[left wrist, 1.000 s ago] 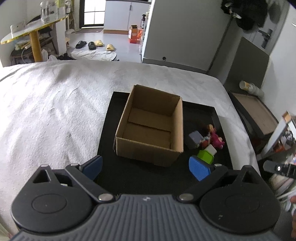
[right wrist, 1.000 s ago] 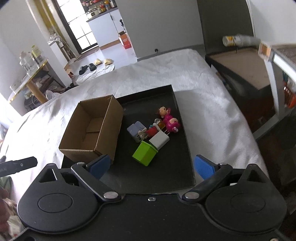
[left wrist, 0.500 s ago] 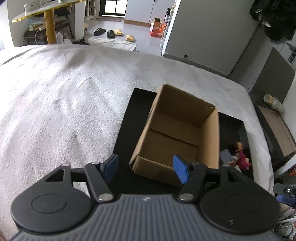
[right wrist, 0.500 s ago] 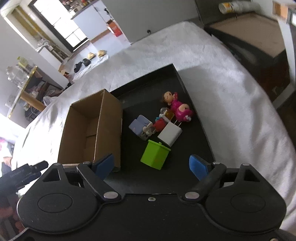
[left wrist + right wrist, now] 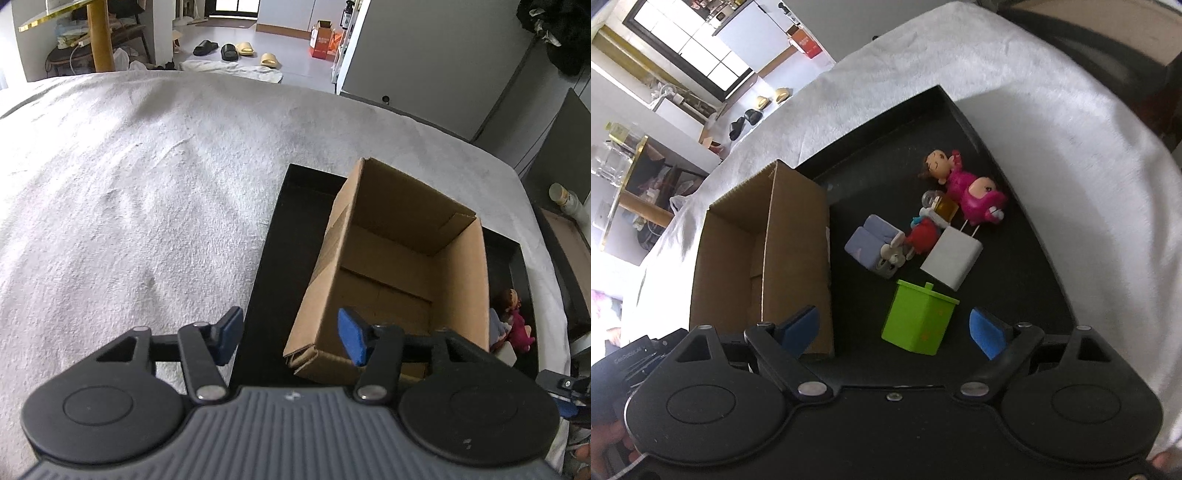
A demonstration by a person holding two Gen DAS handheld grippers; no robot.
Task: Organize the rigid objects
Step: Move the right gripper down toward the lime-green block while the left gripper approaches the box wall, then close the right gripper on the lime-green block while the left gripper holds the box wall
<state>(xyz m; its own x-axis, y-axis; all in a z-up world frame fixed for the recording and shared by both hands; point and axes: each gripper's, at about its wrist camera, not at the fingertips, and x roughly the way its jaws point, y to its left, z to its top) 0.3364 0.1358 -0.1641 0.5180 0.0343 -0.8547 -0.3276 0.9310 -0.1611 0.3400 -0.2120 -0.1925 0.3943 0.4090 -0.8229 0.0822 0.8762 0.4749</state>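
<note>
Item: green lidded box (image 5: 919,317), standing on the black tray (image 5: 1034,258) beside the empty cardboard box (image 5: 764,251); we are bracketing it with the right gripper (image 5: 892,328), jaws apart, centring before clamping; left gripper (image 5: 291,339) jaws closing, nothing between, near the carton corner

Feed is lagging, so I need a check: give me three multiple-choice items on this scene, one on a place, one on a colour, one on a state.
1. The brown cardboard box stands:
A on the black tray
B on the floor
C on a chair

2. The lidded cube-shaped container nearest the right gripper is:
A red
B green
C yellow

3. The box is:
A taped shut
B open and empty
C full of toys

A: tray visible around its base.
B: bright green body and lid.
B: bare bottom visible, left wrist view.
</note>
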